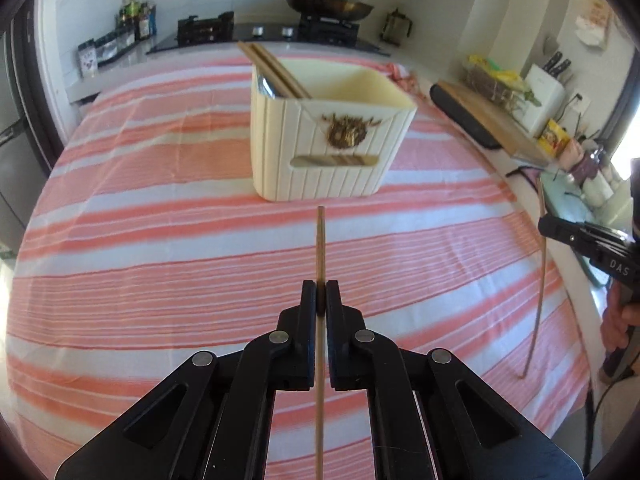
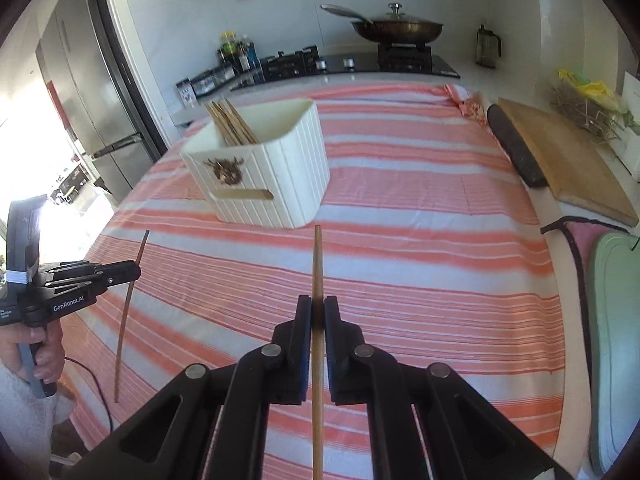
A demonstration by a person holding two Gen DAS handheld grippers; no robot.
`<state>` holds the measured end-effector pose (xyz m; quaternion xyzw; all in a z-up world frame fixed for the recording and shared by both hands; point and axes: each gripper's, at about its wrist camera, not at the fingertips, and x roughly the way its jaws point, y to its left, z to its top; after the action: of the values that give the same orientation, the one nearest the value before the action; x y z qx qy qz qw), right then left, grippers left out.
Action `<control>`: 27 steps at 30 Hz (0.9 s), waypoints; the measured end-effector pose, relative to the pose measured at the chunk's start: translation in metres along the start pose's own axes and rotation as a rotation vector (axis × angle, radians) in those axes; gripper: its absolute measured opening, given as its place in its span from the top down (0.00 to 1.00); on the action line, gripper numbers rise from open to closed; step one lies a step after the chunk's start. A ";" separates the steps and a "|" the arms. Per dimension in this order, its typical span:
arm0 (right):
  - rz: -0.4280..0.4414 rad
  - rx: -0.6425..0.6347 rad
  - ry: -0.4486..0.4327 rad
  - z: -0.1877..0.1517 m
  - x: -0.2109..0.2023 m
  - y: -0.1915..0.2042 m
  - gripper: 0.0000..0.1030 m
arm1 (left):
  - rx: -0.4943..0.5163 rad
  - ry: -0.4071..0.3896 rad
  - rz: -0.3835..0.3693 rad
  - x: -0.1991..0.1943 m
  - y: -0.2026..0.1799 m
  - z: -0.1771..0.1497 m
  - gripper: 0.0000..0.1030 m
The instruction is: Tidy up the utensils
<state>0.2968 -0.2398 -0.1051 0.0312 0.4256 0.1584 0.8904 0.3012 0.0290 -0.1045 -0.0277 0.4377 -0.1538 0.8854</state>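
A cream ribbed utensil box point(image 1: 328, 136) stands on the striped cloth and holds several wooden chopsticks point(image 1: 272, 70) and a metal utensil in its left corner; it also shows in the right wrist view point(image 2: 264, 168). My left gripper point(image 1: 320, 300) is shut on a wooden chopstick point(image 1: 320, 240) that points toward the box, above the cloth. My right gripper point(image 2: 318, 312) is shut on another wooden chopstick point(image 2: 318, 264), also pointing toward the box. Each gripper shows in the other's view, the right point(image 1: 544, 226) and the left point(image 2: 134, 270), holding its chopstick upright.
A pink and white striped cloth point(image 1: 160, 240) covers the table. A wooden cutting board point(image 2: 568, 168) and a dark roll point(image 2: 516, 148) lie at the right edge. A green board point(image 2: 616, 340) lies near right. A stove with a pan point(image 2: 400, 28) stands behind.
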 end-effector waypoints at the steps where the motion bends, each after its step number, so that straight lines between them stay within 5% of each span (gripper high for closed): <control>1: 0.007 -0.006 -0.021 0.003 -0.009 0.001 0.94 | 0.002 -0.023 -0.013 -0.012 0.000 0.002 0.98; 9: 0.070 -0.009 -0.179 0.033 -0.065 0.009 0.94 | -0.041 -0.178 -0.104 -0.077 0.000 0.038 0.98; 17: 0.063 -0.073 -0.378 0.133 -0.080 0.036 0.94 | -0.047 -0.392 -0.086 -0.117 -0.006 0.135 0.98; 22: 0.060 -0.087 -0.439 0.202 -0.066 0.053 0.94 | -0.065 -0.430 -0.020 -0.094 0.000 0.189 0.98; 27: 0.003 -0.148 -0.311 0.234 0.001 0.069 0.94 | -0.107 -0.338 0.028 -0.028 0.019 0.211 0.98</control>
<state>0.4593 -0.1562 0.0562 -0.0098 0.2697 0.1840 0.9451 0.4553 0.0372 0.0436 -0.0942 0.2907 -0.1109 0.9457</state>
